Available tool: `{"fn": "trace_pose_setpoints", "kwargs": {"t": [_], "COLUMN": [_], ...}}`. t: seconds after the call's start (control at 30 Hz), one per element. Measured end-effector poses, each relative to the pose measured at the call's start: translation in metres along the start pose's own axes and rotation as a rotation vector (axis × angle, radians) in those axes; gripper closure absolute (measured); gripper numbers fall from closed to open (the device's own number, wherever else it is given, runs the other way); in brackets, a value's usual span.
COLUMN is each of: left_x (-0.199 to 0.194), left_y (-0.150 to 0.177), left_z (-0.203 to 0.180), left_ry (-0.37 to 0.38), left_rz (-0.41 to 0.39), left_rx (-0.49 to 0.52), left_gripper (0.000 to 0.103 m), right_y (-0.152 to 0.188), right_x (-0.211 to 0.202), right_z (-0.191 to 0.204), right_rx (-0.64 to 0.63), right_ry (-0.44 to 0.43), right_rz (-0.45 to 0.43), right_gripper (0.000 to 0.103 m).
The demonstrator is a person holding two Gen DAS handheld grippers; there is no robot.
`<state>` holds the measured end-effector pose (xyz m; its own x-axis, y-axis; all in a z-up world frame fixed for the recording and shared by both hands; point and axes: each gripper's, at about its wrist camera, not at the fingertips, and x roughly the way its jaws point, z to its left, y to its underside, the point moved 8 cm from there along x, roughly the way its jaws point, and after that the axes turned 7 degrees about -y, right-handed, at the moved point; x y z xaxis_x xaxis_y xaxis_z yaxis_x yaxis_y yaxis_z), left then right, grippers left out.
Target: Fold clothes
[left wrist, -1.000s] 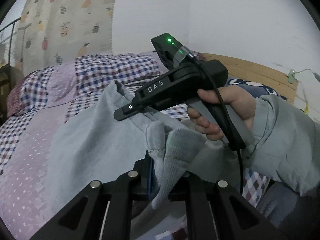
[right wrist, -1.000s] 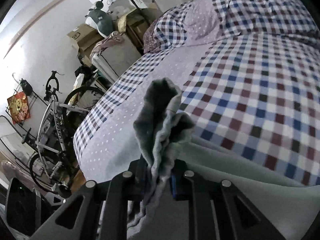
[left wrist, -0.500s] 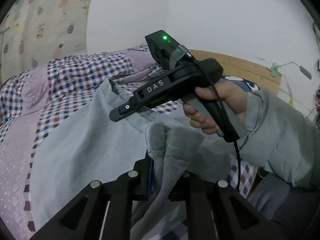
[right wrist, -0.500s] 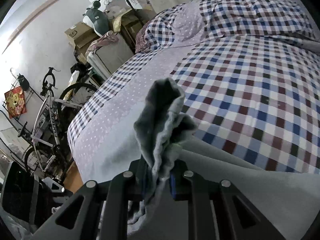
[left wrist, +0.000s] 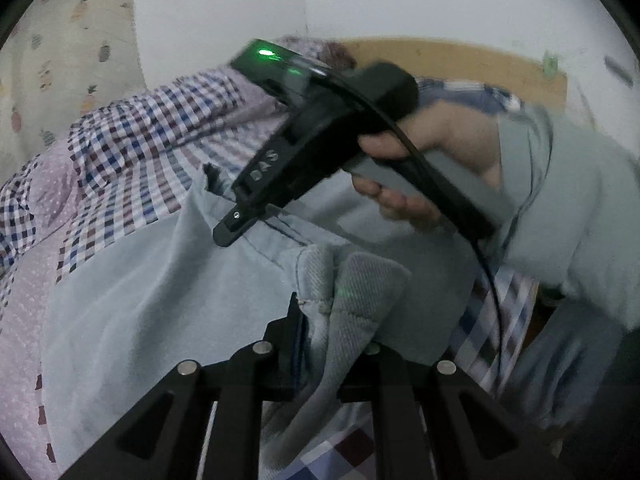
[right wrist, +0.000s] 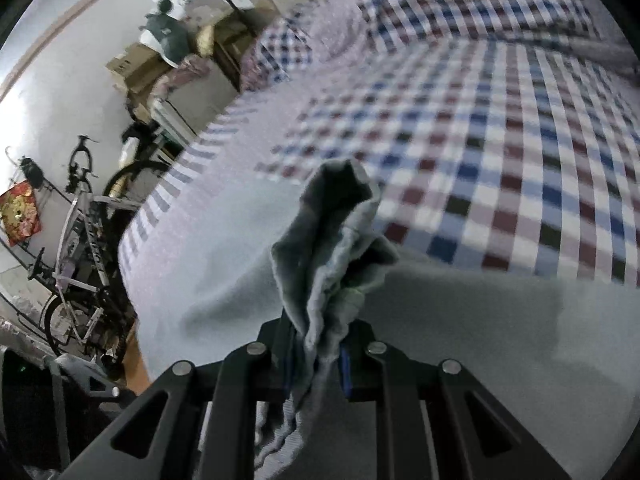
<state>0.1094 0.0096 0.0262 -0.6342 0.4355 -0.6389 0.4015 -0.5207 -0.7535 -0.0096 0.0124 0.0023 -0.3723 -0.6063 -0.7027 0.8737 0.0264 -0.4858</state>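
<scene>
A pale grey-blue garment (left wrist: 168, 300) is held up over the checked bed. My left gripper (left wrist: 332, 344) is shut on a bunched ribbed edge of the garment (left wrist: 352, 292). My right gripper (right wrist: 316, 344) is shut on another bunched edge (right wrist: 332, 240), which sticks up between its jaws. In the left wrist view the right gripper's black body (left wrist: 320, 148) hangs just above the cloth, held by a hand (left wrist: 436, 164) in a grey-green sleeve. The rest of the garment (right wrist: 460, 328) spreads below the right gripper, over the bed.
A checked and dotted bedspread (right wrist: 520, 128) covers the bed. A wooden headboard (left wrist: 460, 60) runs along the white wall. Beside the bed stand a bicycle (right wrist: 84, 240), cardboard boxes (right wrist: 136, 64) and a clothes rack. A cable (left wrist: 488, 280) hangs from the right gripper.
Both grippers swing with the garment still held; the views blur. The right gripper tilts downward in the left wrist view, and the bed fills more of the right wrist view.
</scene>
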Motion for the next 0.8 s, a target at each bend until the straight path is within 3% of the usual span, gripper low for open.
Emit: {"fn": "trace_pose_setpoints", "kwargs": {"t": [0.23,0.3,0.37,0.4,0.47,0.53,0.67,0.8], "left_x": [0.018,0.019,0.018,0.017,0.014,0.009,-0.010,-0.042], "left_y": [0.013,0.015,0.016,0.018,0.023,0.027,0.031,0.032], "left_z": [-0.017,-0.018,-0.019,-0.016,-0.012,-0.006,0.004,0.014], "left_ry": [-0.033,-0.031,-0.029,-0.029,-0.028,-0.007,0.077,0.154], "left_rz": [0.057,0.059,0.062,0.064,0.069,0.071,0.050,-0.030], "left_rx": [0.047,0.027,-0.002,-0.022,-0.062,-0.117,-0.249,-0.376], "left_gripper": [0.082,0.071,0.064,0.056,0.041,0.035,0.012,0.011], "right_y": [0.017,0.019,0.020,0.021,0.022,0.023,0.029,0.043], "right_x": [0.022,0.023,0.023,0.021,0.007,-0.009,-0.044,-0.065], "right_z": [-0.024,-0.029,-0.034,-0.037,-0.047,-0.054,-0.057,-0.034], "right_rx": [0.023,0.029,0.036,0.044,0.063,0.078,0.101,0.101], "right_ry": [0.020,0.013,0.006,0.005,0.050,0.110,0.217,0.238], "right_rz": [0.053,0.049,0.045,0.042,0.023,-0.004,-0.081,-0.161], "right_gripper": [0.085,0.085,0.076,0.072,0.052,0.041,0.041,0.041]}}
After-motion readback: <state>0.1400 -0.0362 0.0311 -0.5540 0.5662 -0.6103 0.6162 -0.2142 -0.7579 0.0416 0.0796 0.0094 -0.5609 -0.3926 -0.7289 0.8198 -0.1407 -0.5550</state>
